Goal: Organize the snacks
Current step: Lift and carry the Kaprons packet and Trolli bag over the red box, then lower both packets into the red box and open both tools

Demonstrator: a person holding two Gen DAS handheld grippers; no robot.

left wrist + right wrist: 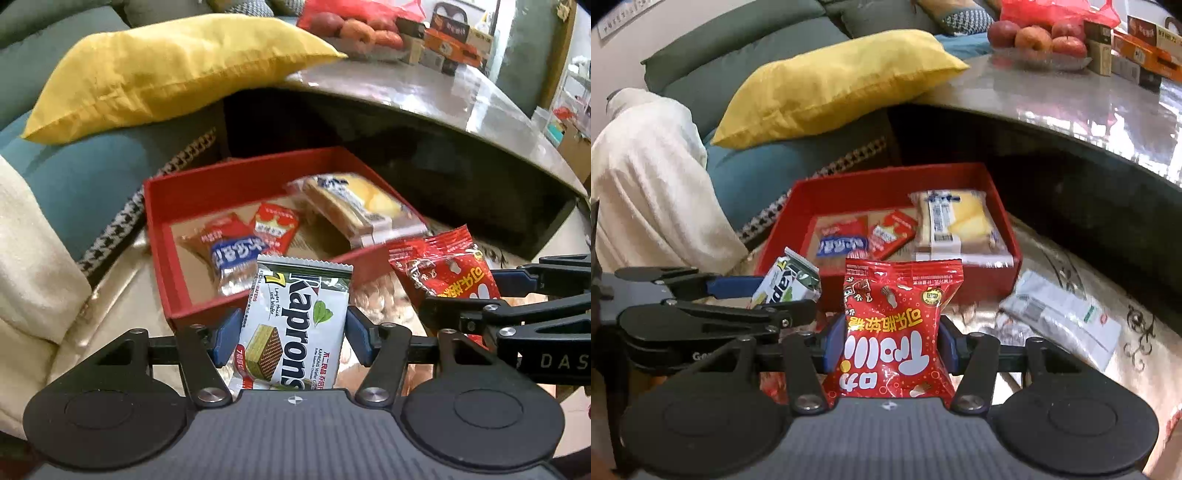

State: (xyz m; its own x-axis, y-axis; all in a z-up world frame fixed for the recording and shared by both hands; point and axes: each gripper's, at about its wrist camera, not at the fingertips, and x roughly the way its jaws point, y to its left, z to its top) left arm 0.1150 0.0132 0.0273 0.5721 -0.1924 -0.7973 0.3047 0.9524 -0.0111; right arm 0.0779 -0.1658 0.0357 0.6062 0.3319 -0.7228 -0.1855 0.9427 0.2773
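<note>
Both pairs of my fingers are clamped on snacks. My left gripper point(291, 334) pinches a wafer pack point(291, 328) between its blue pads point(225, 336), the pads pressed to the pack's two long edges; the pack stands upright, glossy white and green foil with a crimped top seam. My right gripper point(890, 343) squeezes a gummy bag point(892, 325) the same way, a puffy red pouch with white lettering and a serrated top edge, also upright.

I hold both grippers level and side by side, pointing forward at the red box point(1001, 206), the left one just beside the right, so each shows at the edge of the other's view. The wafer pack and gummy bag hang just short of the box's near wall, above a shiny patterned cloth point(1071, 266).

The box is a shallow, square-cornered tray with matte red walls and a tan floor. Inside lie a clear-wrapped cake slice point(955, 221) at the right, and two small red sachets point(892, 232) and a blue-labelled one point(842, 245) at the left, flat on the floor.

A flat white packet point(1067, 317) lies on the cloth to the right of the box. Behind rises a soft yellow cushion point(834, 81), and a glossy table point(1071, 96) holds apples point(1032, 38)
</note>
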